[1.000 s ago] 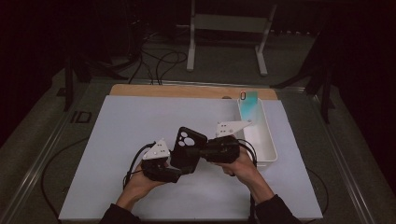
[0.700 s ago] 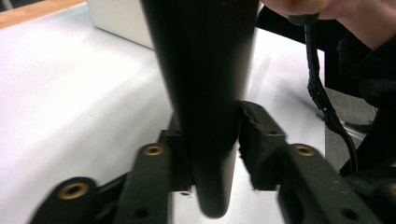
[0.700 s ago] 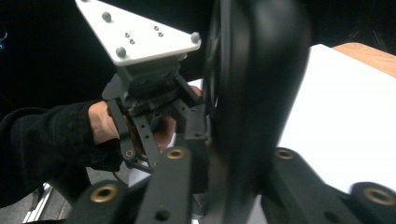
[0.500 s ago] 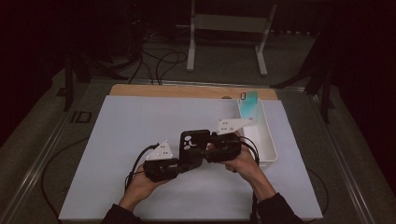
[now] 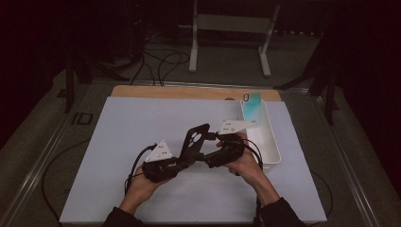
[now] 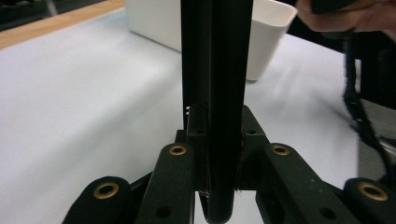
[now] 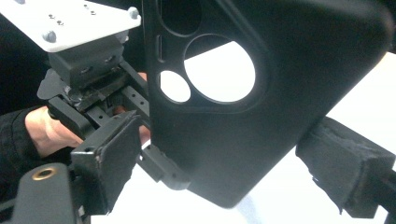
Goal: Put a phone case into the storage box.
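Observation:
A black phone case with round camera cut-outs is held tilted above the white mat. My left gripper is shut on its lower end; its jaws have just been closing. In the left gripper view the case stands edge-on, clamped between the jaws of the left gripper. My right gripper faces it from the right, open, its jaws having just been opening. The right gripper view shows the case between the spread pads, which do not press on it.
A long white bin stands at the mat's right side, close behind my right hand, with a teal phone case leaning in its far end. A wooden strip runs along the far edge. Cables trail from both grippers.
The case has tipped from upright to leaning left and sits lower. The left gripper has closed on it, and the right gripper's jaws have spread off it.

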